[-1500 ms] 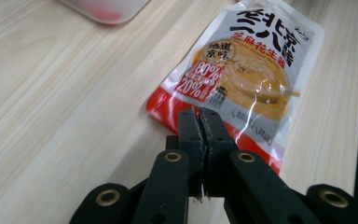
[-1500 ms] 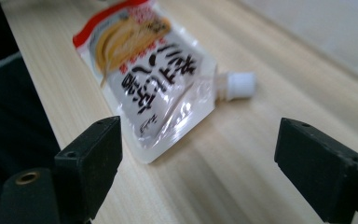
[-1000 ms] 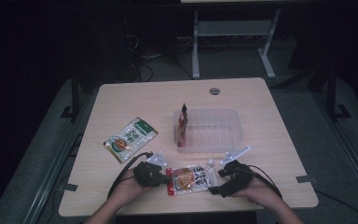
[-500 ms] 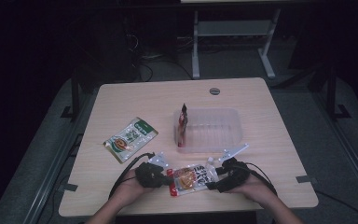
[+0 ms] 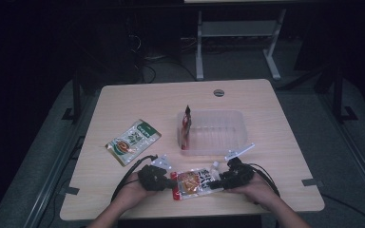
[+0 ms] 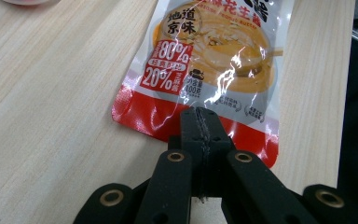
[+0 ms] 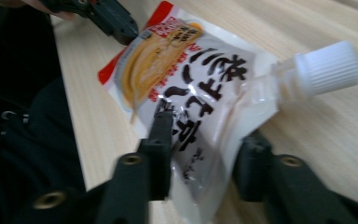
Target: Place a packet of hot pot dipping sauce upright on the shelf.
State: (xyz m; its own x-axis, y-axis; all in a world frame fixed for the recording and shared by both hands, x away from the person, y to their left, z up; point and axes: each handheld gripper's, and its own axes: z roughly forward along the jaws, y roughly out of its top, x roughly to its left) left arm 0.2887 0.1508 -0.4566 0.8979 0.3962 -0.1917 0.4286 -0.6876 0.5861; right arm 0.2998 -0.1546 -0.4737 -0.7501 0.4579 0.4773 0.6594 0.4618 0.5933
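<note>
Pinching the sauce pouch low over the table: left gripper clamped, right gripper closing around it.

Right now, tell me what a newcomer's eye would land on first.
The spouted sauce pouch at the table's near edge, stretched between both hands. The left gripper is clamped on its red bottom seam; the right gripper has been closing its jaws around the cap end. Behind sits a clear plastic tray.

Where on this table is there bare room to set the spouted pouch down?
Free: the far strip of the table behind the green packet and clear tray, and the right side beyond the tray. Crowded: the near edge, where the left gripper and right gripper flank the spouted pouch.
</note>
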